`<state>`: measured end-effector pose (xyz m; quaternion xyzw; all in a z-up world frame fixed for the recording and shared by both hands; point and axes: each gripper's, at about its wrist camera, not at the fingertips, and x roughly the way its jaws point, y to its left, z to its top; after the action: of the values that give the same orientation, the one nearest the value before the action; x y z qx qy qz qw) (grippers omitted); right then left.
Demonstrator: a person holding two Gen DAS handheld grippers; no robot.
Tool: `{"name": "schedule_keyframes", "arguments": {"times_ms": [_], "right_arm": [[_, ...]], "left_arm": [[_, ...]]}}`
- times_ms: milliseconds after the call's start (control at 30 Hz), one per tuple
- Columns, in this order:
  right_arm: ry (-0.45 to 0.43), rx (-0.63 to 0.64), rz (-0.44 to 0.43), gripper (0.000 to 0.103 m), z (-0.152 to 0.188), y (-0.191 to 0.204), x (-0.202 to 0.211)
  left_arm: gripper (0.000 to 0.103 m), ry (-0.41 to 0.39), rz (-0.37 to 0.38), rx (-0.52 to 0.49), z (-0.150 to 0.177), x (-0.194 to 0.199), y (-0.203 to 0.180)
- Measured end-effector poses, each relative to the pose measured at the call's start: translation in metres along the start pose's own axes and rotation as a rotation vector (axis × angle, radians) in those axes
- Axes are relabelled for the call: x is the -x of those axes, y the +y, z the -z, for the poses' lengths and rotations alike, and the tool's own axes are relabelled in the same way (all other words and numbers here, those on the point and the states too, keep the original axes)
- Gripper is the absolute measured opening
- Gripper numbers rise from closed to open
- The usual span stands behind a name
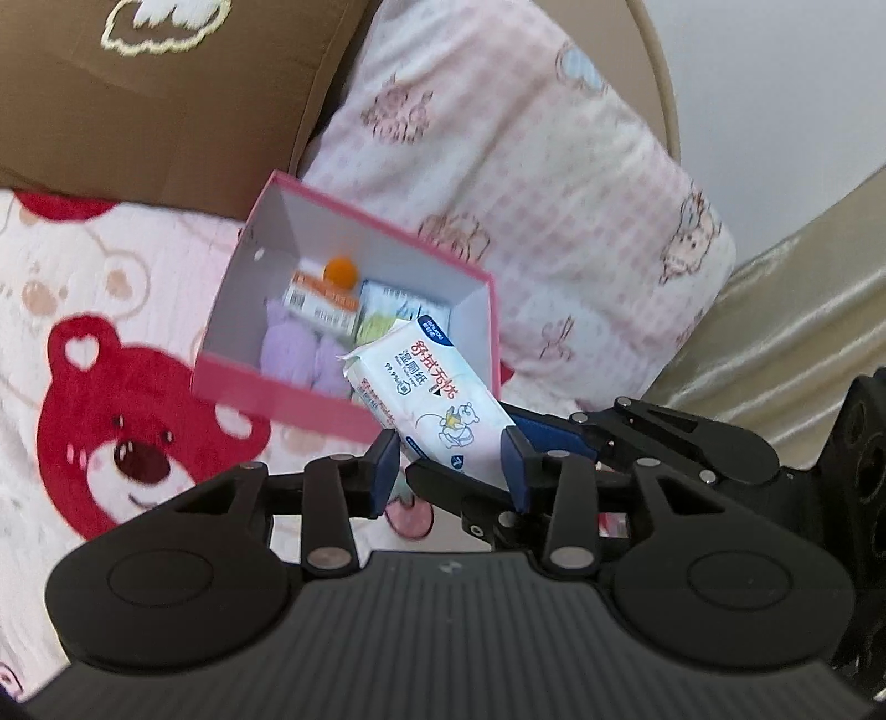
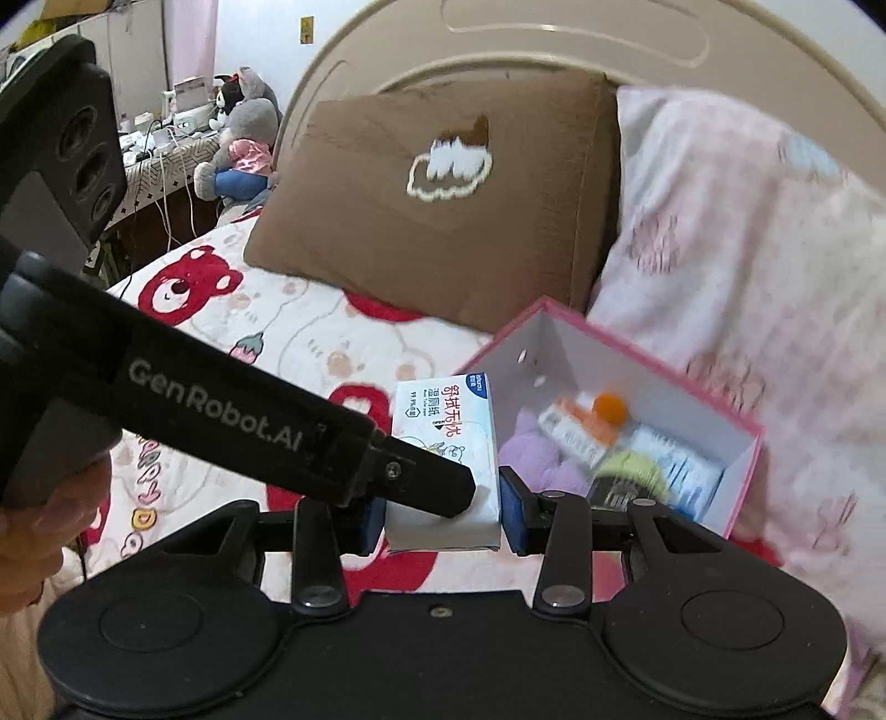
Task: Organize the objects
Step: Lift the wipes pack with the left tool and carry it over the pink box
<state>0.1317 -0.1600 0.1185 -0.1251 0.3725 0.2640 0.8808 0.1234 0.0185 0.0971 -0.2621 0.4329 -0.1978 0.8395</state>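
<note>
A white pack of wet wipes (image 2: 443,443) with blue trim is held in my right gripper (image 2: 443,512), shut on its near end, beside the pink box (image 2: 742,476). In the left wrist view the pack (image 1: 426,387) leans over the box's near rim (image 1: 288,399). My left gripper (image 1: 451,471) is open, its blue pads on either side of the pack's lower end, crossed with the right gripper's fingers (image 1: 559,437). The box holds a purple plush (image 1: 288,349), an orange-and-white carton (image 1: 321,302), an orange ball (image 1: 340,271) and blue packets (image 1: 387,302).
The box sits on a bed with a red bear blanket (image 1: 111,415). A brown pillow (image 2: 432,210) and a pink checked pillow (image 1: 526,194) lie behind it, against a beige headboard (image 2: 498,50). A cluttered desk with plush toys (image 2: 238,144) stands far left.
</note>
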Motion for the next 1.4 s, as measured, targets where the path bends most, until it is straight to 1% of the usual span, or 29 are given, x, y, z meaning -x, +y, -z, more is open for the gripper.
{"name": "schedule_keyframes", "arguments": {"times_ms": [133, 200, 233, 333, 467, 567, 633, 700, 733, 800, 867, 1000, 1100, 1167, 1267, 1333, 1400], "right_arm": [[0.011, 0.048, 0.000, 0.046, -0.030, -0.007, -0.007], [-0.002, 0.058, 0.006, 0.046, -0.040, -0.012, -0.017], [-0.015, 0.050, 0.008, 0.046, -0.044, -0.014, -0.021], [-0.059, 0.033, 0.015, 0.046, -0.050, -0.017, -0.033], [-0.050, 0.044, 0.012, 0.046, -0.054, -0.027, -0.049], [-0.028, 0.071, 0.004, 0.046, -0.054, -0.036, -0.063], [-0.014, 0.086, 0.006, 0.046, -0.052, -0.041, -0.071], [0.001, 0.059, 0.012, 0.046, -0.053, -0.049, -0.076], [0.000, 0.043, 0.014, 0.046, -0.053, -0.053, -0.077], [-0.011, 0.059, 0.027, 0.046, -0.051, -0.058, -0.078], [-0.009, 0.039, 0.022, 0.046, -0.053, -0.067, -0.083], [0.009, 0.044, 0.025, 0.046, -0.055, -0.083, -0.094], [0.014, 0.032, 0.029, 0.046, -0.043, -0.093, -0.101], [0.016, 0.031, 0.033, 0.046, -0.035, -0.099, -0.105], [0.028, 0.033, 0.026, 0.046, -0.032, -0.106, -0.117], [0.036, 0.058, 0.022, 0.046, -0.032, -0.108, -0.125], [0.048, 0.085, 0.013, 0.046, -0.032, -0.110, -0.136]], "left_arm": [[0.038, -0.024, 0.001, 0.021, -0.027, -0.004, 0.007], [0.039, -0.065, -0.006, 0.036, -0.034, -0.006, 0.011], [0.039, -0.083, -0.013, 0.026, -0.037, -0.008, 0.012], [0.039, -0.073, -0.018, 0.028, -0.047, -0.018, 0.020], [0.039, -0.056, -0.004, 0.024, -0.056, -0.040, 0.031], [0.039, -0.034, 0.012, 0.036, -0.059, -0.059, 0.040], [0.039, -0.036, 0.041, 0.066, -0.059, -0.070, 0.046], [0.039, -0.047, 0.063, 0.084, -0.058, -0.078, 0.048], [0.039, -0.050, 0.064, 0.077, -0.058, -0.082, 0.047], [0.039, -0.056, 0.061, 0.067, -0.060, -0.090, 0.046], [0.039, -0.054, 0.067, 0.077, -0.062, -0.099, 0.049], [0.040, -0.026, 0.086, 0.084, -0.065, -0.123, 0.054], [0.040, 0.010, 0.083, 0.067, -0.062, -0.139, 0.052], [0.040, 0.016, 0.072, 0.066, -0.060, -0.149, 0.053], [0.040, 0.020, 0.066, 0.090, -0.060, -0.160, 0.061], [0.040, 0.031, 0.060, 0.116, -0.063, -0.168, 0.069], [0.038, 0.031, 0.072, 0.165, -0.064, -0.176, 0.078]]}}
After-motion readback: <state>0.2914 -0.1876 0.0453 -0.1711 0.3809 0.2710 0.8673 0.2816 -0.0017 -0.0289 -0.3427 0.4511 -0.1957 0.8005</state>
